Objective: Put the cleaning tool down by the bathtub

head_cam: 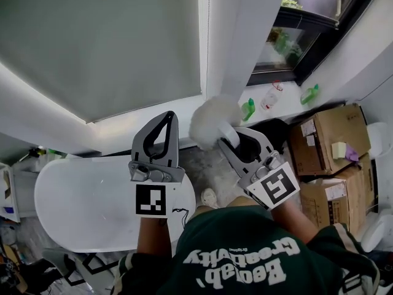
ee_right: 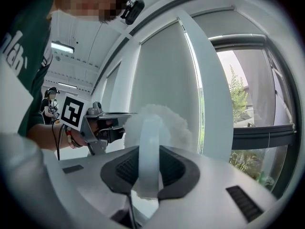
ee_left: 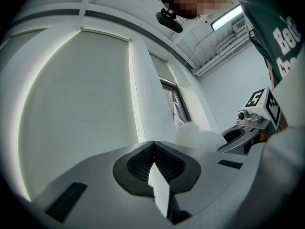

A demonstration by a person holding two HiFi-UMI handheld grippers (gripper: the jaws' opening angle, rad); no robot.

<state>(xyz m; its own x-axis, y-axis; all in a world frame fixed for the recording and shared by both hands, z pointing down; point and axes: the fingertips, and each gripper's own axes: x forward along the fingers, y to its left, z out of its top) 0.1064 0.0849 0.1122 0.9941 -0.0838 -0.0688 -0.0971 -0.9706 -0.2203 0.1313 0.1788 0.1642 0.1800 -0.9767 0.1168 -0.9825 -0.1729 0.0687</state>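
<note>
The cleaning tool is a white fluffy duster head on a flat white handle. My right gripper is shut on that handle, holding the tool up in the air in front of the window, head pointing away from me. In the right gripper view the handle stands upright between the dark pads, with the fluffy head above. My left gripper hovers just left of it, shut with nothing in it; its pads meet. The white oval bathtub lies below, at the lower left.
Cardboard boxes are stacked at the right. Green bottles and a clear spray bottle stand on the window ledge. A grey blind covers the wall ahead. A shoe shows on the floor between tub and boxes.
</note>
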